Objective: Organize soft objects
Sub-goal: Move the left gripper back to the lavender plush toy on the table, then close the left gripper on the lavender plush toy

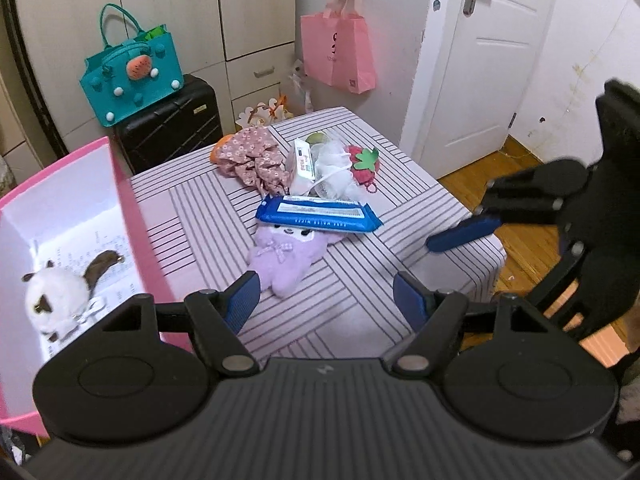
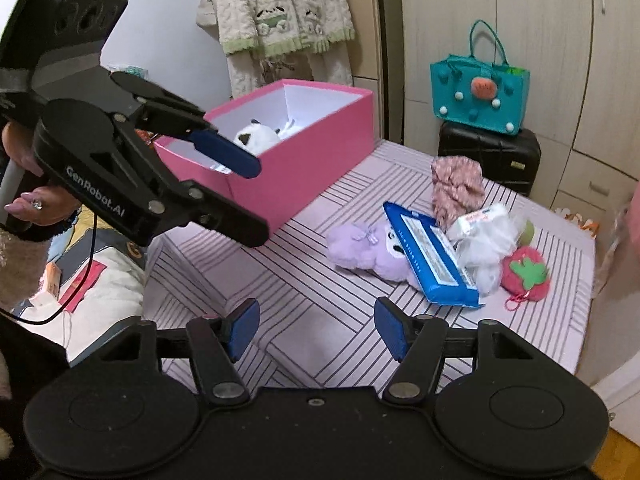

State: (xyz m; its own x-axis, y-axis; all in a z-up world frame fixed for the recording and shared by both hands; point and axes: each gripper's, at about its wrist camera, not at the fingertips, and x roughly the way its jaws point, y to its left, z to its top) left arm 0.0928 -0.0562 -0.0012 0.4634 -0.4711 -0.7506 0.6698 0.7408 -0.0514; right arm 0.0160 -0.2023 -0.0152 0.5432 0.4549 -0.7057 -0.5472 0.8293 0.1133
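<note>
A purple plush toy (image 1: 282, 258) lies on the striped table (image 1: 352, 312), its head under a blue wipes pack (image 1: 318, 214). Behind lie a floral cloth (image 1: 252, 156), a white mesh puff (image 1: 334, 168) and a strawberry plush (image 1: 364, 164). A white-and-brown plush cat (image 1: 56, 300) lies in the pink box (image 1: 132, 216). My left gripper (image 1: 326, 300) is open and empty, just before the purple plush. My right gripper (image 2: 316, 330) is open and empty over bare table, apart from the purple plush (image 2: 364, 250) and the pink box (image 2: 304, 168).
A teal felt bag (image 1: 136, 76) sits on a black suitcase (image 1: 172, 128) behind the table. A pink tote (image 1: 340, 52) hangs by a white door (image 1: 480, 60). A small white wipes pack (image 1: 302, 162) lies in the pile. Wooden floor lies right of the table.
</note>
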